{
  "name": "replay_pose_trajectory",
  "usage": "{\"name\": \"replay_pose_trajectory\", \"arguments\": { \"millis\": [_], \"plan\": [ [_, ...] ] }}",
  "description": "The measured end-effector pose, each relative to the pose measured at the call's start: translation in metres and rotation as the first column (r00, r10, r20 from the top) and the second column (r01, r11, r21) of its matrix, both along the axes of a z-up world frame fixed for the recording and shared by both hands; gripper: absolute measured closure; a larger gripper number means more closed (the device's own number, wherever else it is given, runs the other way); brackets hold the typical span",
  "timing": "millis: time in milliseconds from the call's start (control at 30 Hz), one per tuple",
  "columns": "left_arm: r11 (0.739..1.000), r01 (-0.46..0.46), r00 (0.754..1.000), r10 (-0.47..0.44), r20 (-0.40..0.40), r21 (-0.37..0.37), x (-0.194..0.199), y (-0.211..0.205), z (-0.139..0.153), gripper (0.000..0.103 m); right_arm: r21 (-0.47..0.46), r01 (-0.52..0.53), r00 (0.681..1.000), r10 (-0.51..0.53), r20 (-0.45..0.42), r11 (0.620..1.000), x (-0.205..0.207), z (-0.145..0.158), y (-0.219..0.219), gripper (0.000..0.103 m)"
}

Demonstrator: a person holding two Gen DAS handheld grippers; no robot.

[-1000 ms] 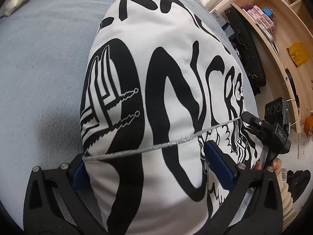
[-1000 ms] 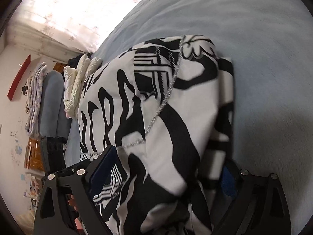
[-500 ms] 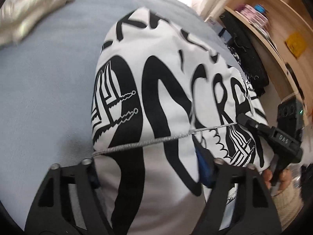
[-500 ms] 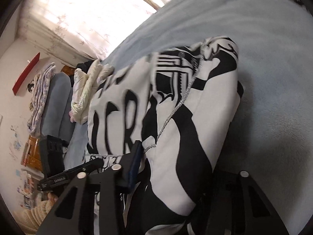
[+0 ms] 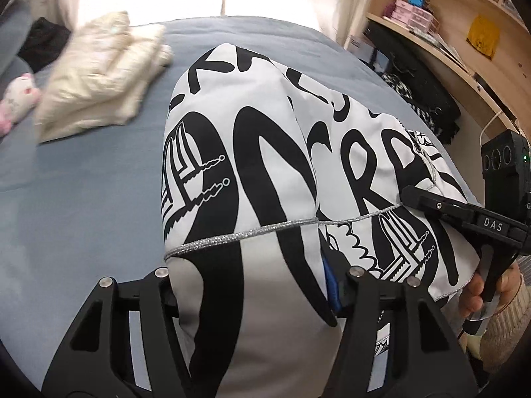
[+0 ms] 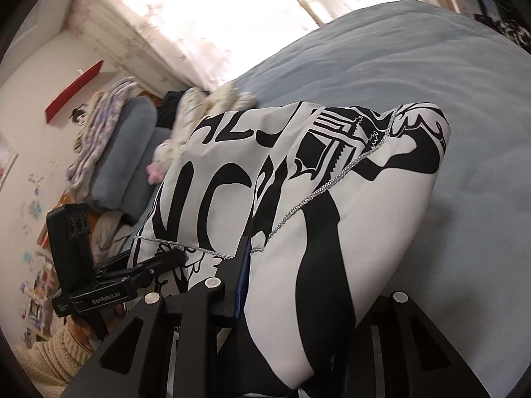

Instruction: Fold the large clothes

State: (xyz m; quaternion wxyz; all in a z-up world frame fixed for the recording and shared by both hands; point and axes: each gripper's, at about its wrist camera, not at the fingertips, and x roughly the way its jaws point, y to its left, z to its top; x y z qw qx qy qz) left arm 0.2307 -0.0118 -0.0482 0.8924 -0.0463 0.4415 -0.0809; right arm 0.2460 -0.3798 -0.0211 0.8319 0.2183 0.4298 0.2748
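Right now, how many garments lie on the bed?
2: the black-and-white printed garment pinched by both grippers, and a folded cream garment near the far edge. Others may be hidden.

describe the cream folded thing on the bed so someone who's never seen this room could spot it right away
Start from the wide grey-blue bed. Toward its far end, near the bright window, lies a cream folded garment, left of the black-and-white printed garment in the left wrist view. It is plain, pale and puffy, while the printed garment carries bold black lettering and a pink-and-white soft toy sits beside it.
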Motion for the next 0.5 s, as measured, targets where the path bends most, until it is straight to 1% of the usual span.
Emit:
{"name": "replay_pose_trajectory", "arguments": {
  "millis": [100, 167, 300, 433, 467, 500],
  "plan": [
    [0.999, -0.041, 0.999, 0.041, 0.013, -0.003, -0.035, 0.043, 0.017, 0.046, 0.013, -0.042, 0.999, 0.042, 0.019, 0.999, -0.013, 0.014, 0.034, 0.075],
    [0.998, -0.064, 0.998, 0.064, 0.022, -0.004, -0.049, 0.066, 0.028, 0.046, 0.010, -0.075, 0.997, 0.075, 0.030, 0.997, -0.026, 0.025, 0.070, 0.075],
    [0.994, -0.105, 0.994, 0.105, 0.042, -0.017, -0.086, 0.121, 0.045, 0.046, -0.003, -0.142, 0.989, 0.142, 0.044, 0.990, -0.041, 0.042, 0.120, 0.075],
    [0.988, -0.151, 0.986, 0.152, 0.075, -0.017, -0.112, 0.177, 0.061, 0.047, -0.018, -0.213, 0.974, 0.214, 0.068, 0.977, -0.061, 0.064, 0.182, 0.075],
    [0.987, -0.160, 0.984, 0.160, 0.083, -0.015, -0.115, 0.188, 0.063, 0.047, -0.021, -0.228, 0.971, 0.229, 0.073, 0.973, -0.063, 0.068, 0.192, 0.075],
    [0.985, -0.173, 0.981, 0.173, 0.091, -0.015, -0.118, 0.202, 0.068, 0.047, -0.022, -0.245, 0.966, 0.246, 0.080, 0.969, -0.066, 0.073, 0.212, 0.075]
  ]
}}
